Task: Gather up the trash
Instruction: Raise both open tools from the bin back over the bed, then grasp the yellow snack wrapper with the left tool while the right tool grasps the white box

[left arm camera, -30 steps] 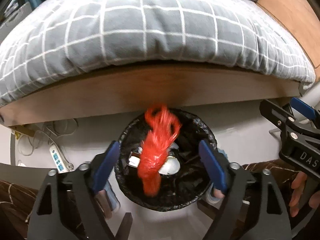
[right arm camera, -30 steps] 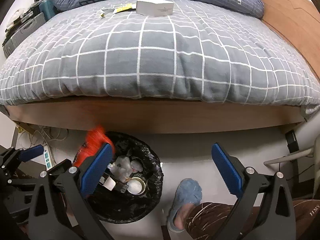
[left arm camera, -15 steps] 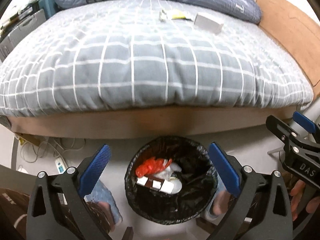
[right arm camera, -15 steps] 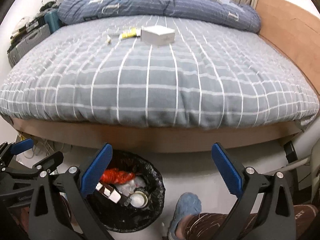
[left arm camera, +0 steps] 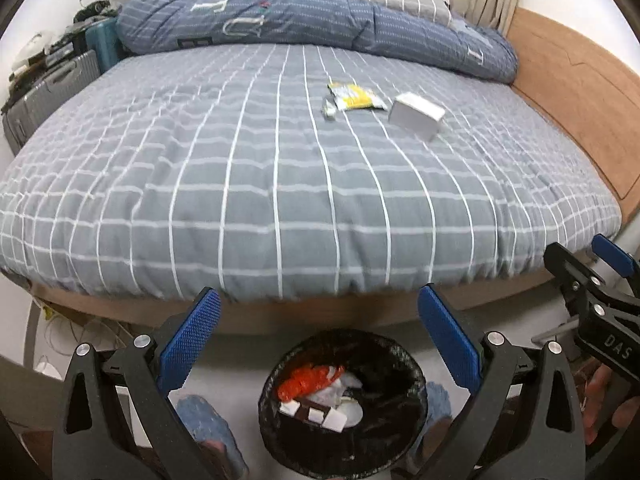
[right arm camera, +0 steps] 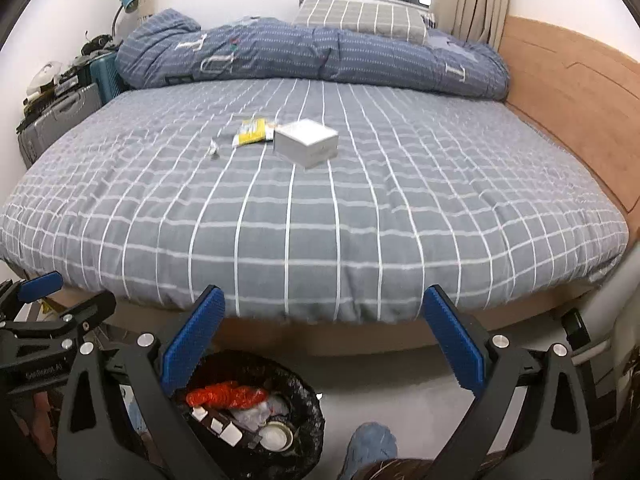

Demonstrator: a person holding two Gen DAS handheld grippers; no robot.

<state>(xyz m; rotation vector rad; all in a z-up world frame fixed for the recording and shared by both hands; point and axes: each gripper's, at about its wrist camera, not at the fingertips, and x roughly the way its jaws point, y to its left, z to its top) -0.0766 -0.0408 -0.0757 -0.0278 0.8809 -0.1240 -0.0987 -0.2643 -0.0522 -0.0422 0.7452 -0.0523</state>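
Black plastic lines the trash bin [left arm camera: 342, 404], your landmark on the floor at the foot of the bed [left arm camera: 280, 184]; seen from your left gripper [left arm camera: 318, 344] it sits just below and between the two blue pads, which stand wide apart with nothing between them. Inside the bin lie a crumpled red bag [left arm camera: 306, 378] toward the left, white scraps and a brown bar set with pale squares; what the white scraps are is hard to make out. Beyond the bin, far up on the grey checked quilt, a small scrap [left arm camera: 329, 108], a yellow wrapper [left arm camera: 354, 96] and a white box [left arm camera: 416, 116] lie in a row from left to right, the scrap and wrapper close together, the box just apart, all well away from both grippers. Your right gripper [right arm camera: 322, 344] is likewise spread wide and holds nothing; from its camera the bin [right arm camera: 256, 412] falls under the left pad, which hides part of the rim, and the frame cuts off the bin's near edge. A blue slipper [right arm camera: 370, 452] shows right of the bin, only partly in view. Left of the bed stand grey suitcases [right arm camera: 60, 120]; a rolled blue duvet [right arm camera: 312, 56] lies along the far side, and a wooden headboard [right arm camera: 572, 108] runs to the right.
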